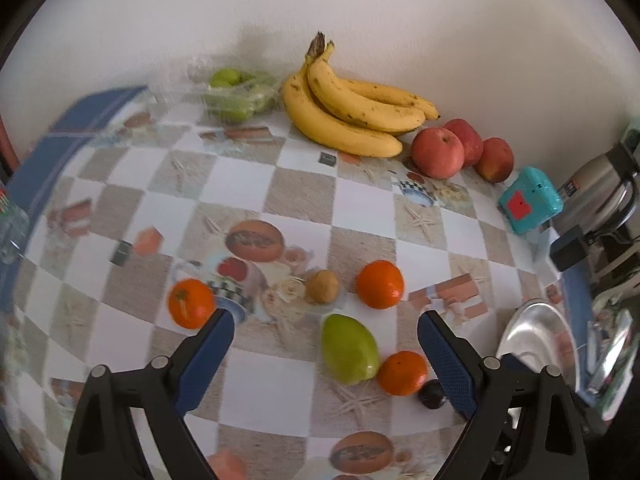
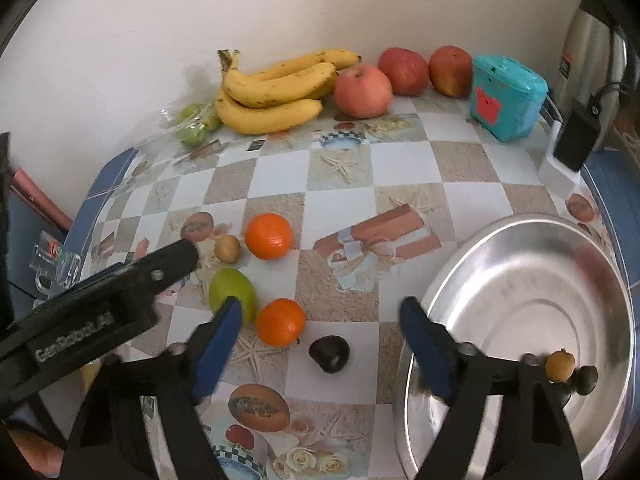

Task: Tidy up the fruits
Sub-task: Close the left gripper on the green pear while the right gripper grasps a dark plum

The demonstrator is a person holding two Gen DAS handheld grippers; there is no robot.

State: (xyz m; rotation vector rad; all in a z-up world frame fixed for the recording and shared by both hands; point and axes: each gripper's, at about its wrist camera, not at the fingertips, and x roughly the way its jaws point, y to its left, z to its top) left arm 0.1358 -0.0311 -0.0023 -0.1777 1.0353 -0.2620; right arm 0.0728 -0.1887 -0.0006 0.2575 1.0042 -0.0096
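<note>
While angled downward, right hand-held gripper (image 2: 320, 312) above dark fruit (image 2: 329, 354).

The metal bowl (image 2: 532, 264) is showing a polished, mirror-like finish, while the tablecloth (image 2: 400, 168) is appearing as smooth, faintly glossy printed vinyl. The gripper pads (image 1: 448, 364) are presenting a blue, dimpled rubbery texture on matt black plastic arms. The green fruits (image 1: 236, 94) are sitting in clear, crinkled plastic.

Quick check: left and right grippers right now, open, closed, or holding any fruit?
Left gripper: open, empty, above the green pear-shaped fruit.
Right gripper: open, empty, above the small dark round fruit.
</note>
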